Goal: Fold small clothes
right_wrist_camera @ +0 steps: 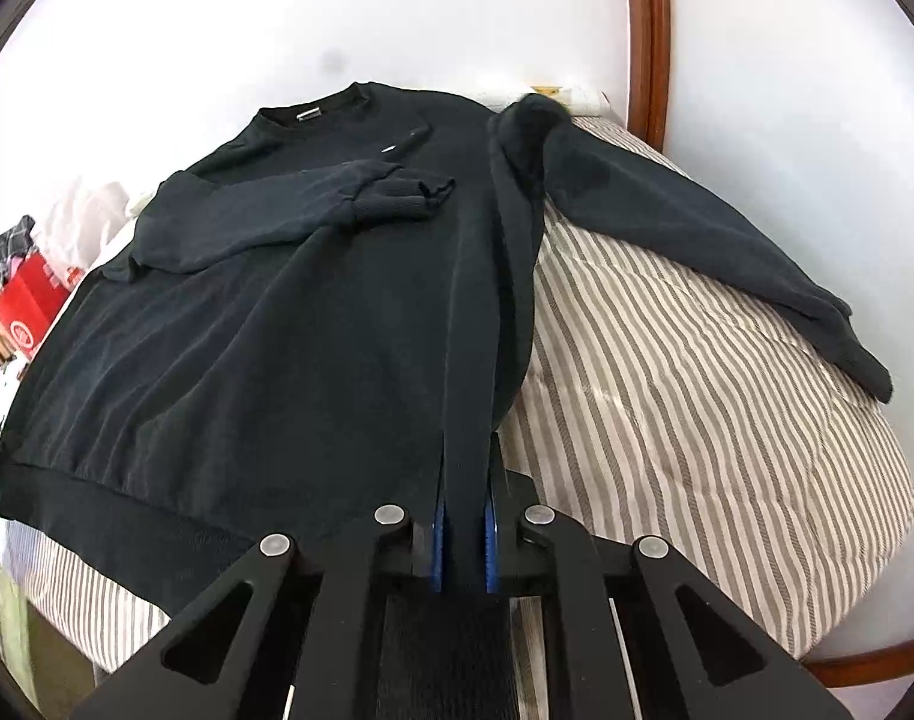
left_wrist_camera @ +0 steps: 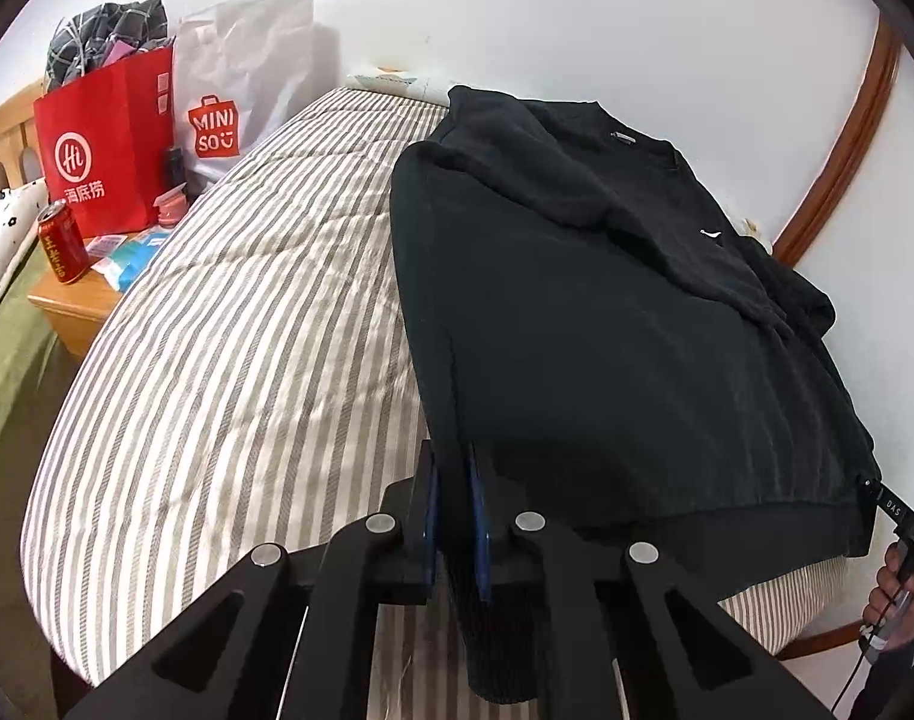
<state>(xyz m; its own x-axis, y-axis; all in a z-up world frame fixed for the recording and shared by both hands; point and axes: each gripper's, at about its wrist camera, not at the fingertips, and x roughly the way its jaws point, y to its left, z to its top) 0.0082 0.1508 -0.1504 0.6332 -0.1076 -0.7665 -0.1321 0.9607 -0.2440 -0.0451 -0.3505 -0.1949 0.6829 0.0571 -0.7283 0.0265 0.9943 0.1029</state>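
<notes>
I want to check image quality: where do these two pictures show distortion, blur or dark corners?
Left wrist view: fisheye bends the brown wooden frame into an arc; corners are black. Right wrist view: the striped beige-and-white quilt bulges like a dome; the black long-sleeved sweatshirt is sharp, edge clutter soft.

White wall behind striped quilted bed — curved brown wooden frame at far side; wooden nightstand beside bed; even daylight.
</notes>
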